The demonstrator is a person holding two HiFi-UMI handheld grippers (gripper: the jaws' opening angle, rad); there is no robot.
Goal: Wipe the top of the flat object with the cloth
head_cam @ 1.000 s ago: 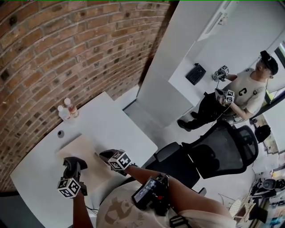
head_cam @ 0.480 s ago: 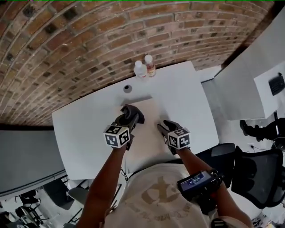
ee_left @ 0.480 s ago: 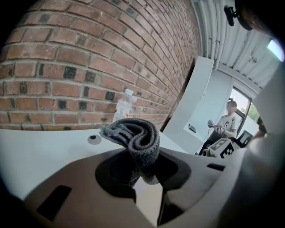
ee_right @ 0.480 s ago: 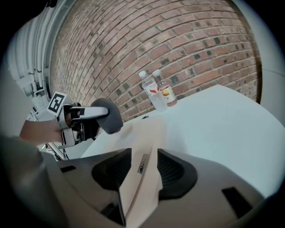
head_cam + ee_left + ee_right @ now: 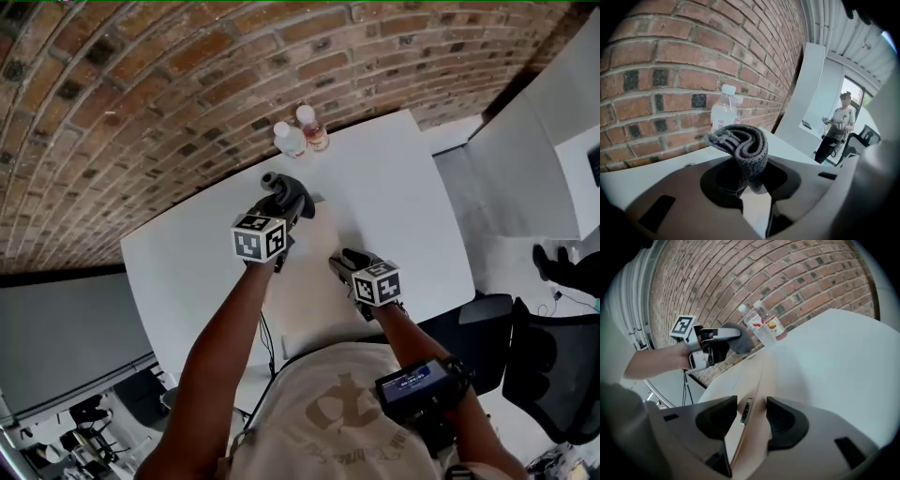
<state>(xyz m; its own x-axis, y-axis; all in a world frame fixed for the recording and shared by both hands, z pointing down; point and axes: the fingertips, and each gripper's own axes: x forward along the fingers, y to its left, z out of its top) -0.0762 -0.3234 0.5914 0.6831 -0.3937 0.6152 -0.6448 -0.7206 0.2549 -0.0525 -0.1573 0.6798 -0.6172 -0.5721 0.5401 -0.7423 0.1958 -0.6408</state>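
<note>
Cloth point(image 5: 743, 150) sits bunched in my left gripper point(image 5: 279, 204), jaws clamped on it, at the far end of the flat board point(image 5: 309, 281) near the bottles point(image 5: 302, 133), placed, I judge, to begin a wiping stroke. My right gripper point(image 5: 752, 420) has just been opening its jaws. They stand apart astride the board's near edge, gripping nothing, so it lies flat on the surface point(image 5: 412, 216).

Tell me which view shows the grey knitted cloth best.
Left gripper view: the folded grey knitted cloth fills the centre, pinched between the jaws, with its weave visible. The head view shows it only as a dark lump from above. The right gripper view shows it small and side-on at the left gripper tip.
</note>
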